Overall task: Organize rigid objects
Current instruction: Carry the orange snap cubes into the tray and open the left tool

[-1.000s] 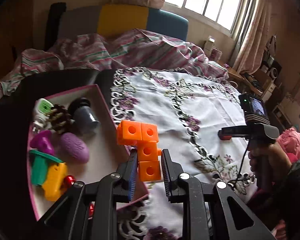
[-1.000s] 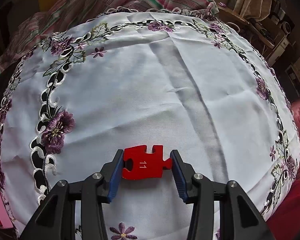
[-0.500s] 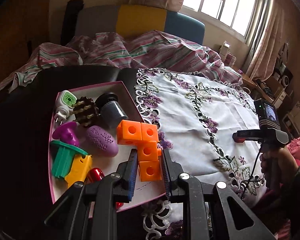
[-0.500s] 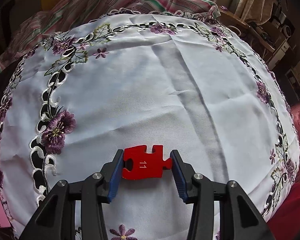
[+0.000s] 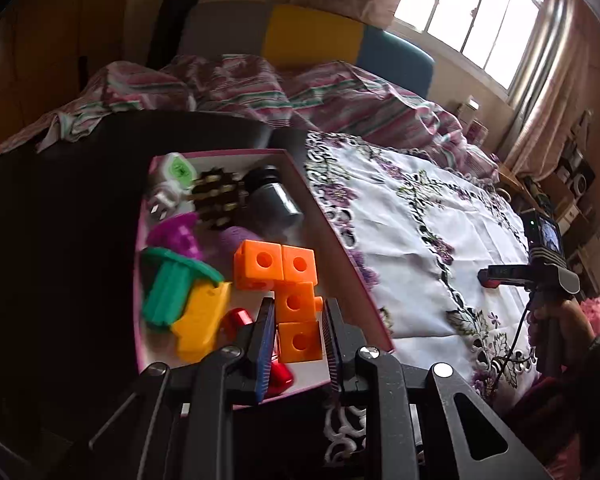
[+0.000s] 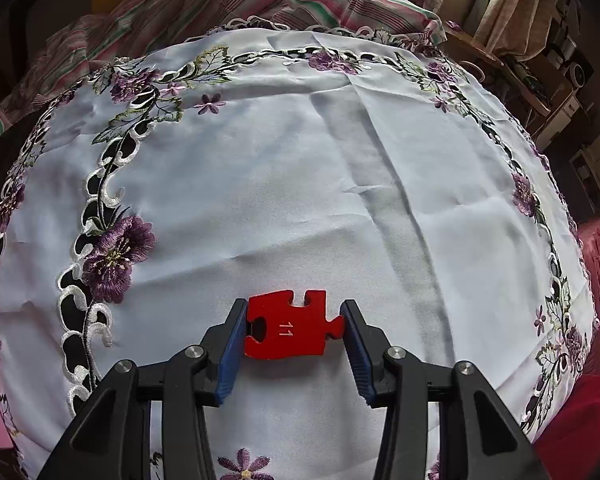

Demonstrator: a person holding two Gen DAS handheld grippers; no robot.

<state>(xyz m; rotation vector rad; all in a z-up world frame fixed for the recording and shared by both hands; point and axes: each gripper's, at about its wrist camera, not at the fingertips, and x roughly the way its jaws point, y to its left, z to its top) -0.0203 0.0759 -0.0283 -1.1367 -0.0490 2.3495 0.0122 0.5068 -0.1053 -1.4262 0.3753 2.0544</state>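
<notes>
My left gripper [image 5: 298, 322] is shut on the lowest cube of an orange block of joined cubes [image 5: 288, 288], held above the pink-rimmed box [image 5: 332, 236]. The box holds a green and yellow toy [image 5: 180, 300], a purple piece [image 5: 178, 238], a dark spiky ball [image 5: 218, 200], a grey cylinder [image 5: 274, 204], a white plug [image 5: 170, 184] and a red object [image 5: 236, 320]. My right gripper [image 6: 294, 322] is shut on a red puzzle piece [image 6: 290, 330] marked 11, above the white embroidered cloth [image 6: 300, 180]. In the left wrist view the right gripper [image 5: 490, 278] is at the far right, held by a hand [image 5: 560, 324].
A dark surface [image 5: 60, 240] surrounds the box on the left. A striped blanket [image 5: 260, 92] is bunched behind the cloth, with a yellow and blue chair back [image 5: 332, 44] beyond it. Shelves with clutter [image 6: 540, 68] stand at the right.
My left gripper has carried the orange block leftward, from above the cloth's edge to above the box. The right gripper and its puzzle piece have stayed still.
</notes>
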